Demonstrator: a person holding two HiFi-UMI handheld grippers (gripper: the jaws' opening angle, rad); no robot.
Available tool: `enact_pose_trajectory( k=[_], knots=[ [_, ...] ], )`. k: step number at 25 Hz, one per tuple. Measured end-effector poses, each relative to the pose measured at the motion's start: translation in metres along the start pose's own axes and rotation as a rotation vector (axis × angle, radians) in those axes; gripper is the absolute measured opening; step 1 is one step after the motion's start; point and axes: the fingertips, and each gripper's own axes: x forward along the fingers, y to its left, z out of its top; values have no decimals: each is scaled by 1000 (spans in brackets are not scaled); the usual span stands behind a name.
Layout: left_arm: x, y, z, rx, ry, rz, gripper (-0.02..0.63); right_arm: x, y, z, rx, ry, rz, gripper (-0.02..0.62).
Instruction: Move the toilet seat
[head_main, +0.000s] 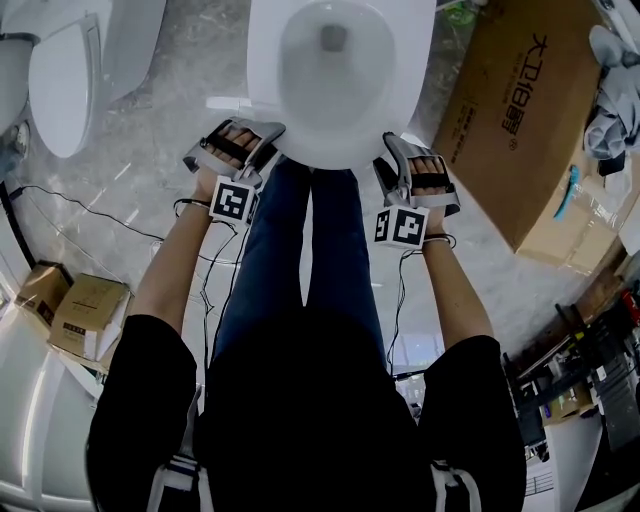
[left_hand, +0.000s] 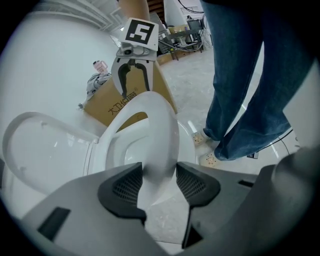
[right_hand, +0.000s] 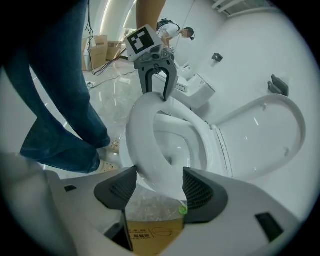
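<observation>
The white toilet seat (head_main: 338, 152) rings the bowl in front of me, and its lid (right_hand: 267, 132) stands open behind. In the left gripper view the seat (left_hand: 161, 127) tilts up off the bowl, and my left gripper (left_hand: 159, 186) is shut on its front rim, with a pad on each side. My right gripper (right_hand: 159, 186) is shut on the seat (right_hand: 142, 142) from the other side of the front rim. In the head view the left gripper (head_main: 262, 142) and the right gripper (head_main: 396, 152) flank the front of the seat.
A large cardboard box (head_main: 515, 125) lies right of the toilet. A second toilet (head_main: 65, 85) stands at the far left. Small boxes (head_main: 85, 315) and cables (head_main: 90, 212) lie on the marble floor. The person's legs (head_main: 310, 260) stand right at the bowl's front.
</observation>
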Motion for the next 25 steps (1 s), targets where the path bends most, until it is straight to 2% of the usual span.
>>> enact_pose_trajectory(
  k=[3, 7, 10, 13, 16, 20, 25],
  knots=[
    [-5, 3, 3, 2, 0, 12, 212, -8, -5, 2, 14, 0, -12, 302],
    [-13, 9, 1, 70, 19, 12, 202, -16, -13, 3, 35, 0, -30, 302],
    [-21, 18, 6, 69, 13, 28, 195, -25, -18, 5, 41, -9, -44, 302],
    [-30, 23, 5, 115, 37, 10, 187, -35, -26, 6, 49, -19, -56, 302],
    [-41, 36, 12, 63, 1, 32, 179, -44, -35, 10, 55, -23, -72, 301],
    [-53, 46, 11, 78, 15, 27, 170, -56, -48, 13, 52, -25, -93, 299],
    [-66, 66, 17, 37, 5, 63, 161, -70, -63, 16, 49, -26, -104, 299]
  ],
)
